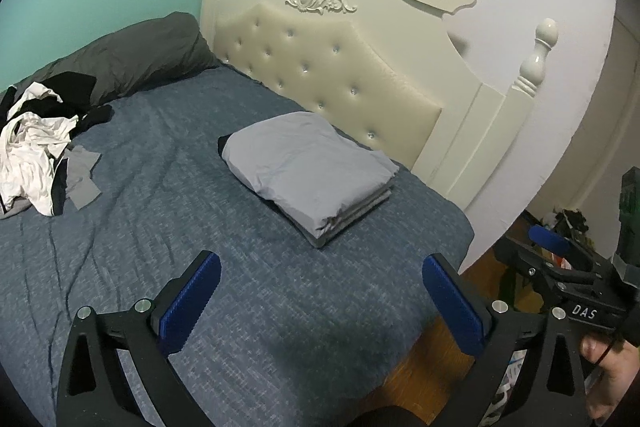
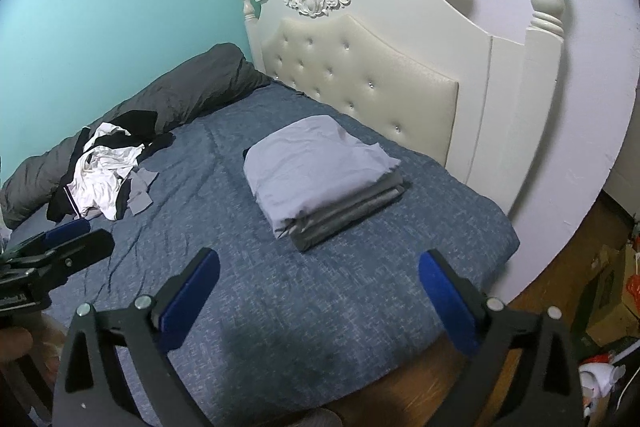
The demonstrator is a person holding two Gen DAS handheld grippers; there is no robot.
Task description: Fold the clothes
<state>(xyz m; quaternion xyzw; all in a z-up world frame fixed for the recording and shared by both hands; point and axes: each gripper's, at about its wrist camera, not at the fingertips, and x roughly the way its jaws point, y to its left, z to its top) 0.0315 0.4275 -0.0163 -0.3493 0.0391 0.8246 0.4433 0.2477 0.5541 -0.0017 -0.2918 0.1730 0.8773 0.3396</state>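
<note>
A neat stack of folded grey clothes sits near the bed's head edge. A messy heap of white and black clothes lies by the far side edge. Both the left gripper and right gripper are held with fingers apart, empty. The stack could be knocked crooked if the heap is dragged past.

Bed bears folded stack, unfolded heap.

The left gripper is level with its jaws spread wide, nothing between the blue pads. The right gripper is likewise spread and empty, beside the left. A hand grips the right gripper's handle.
</note>
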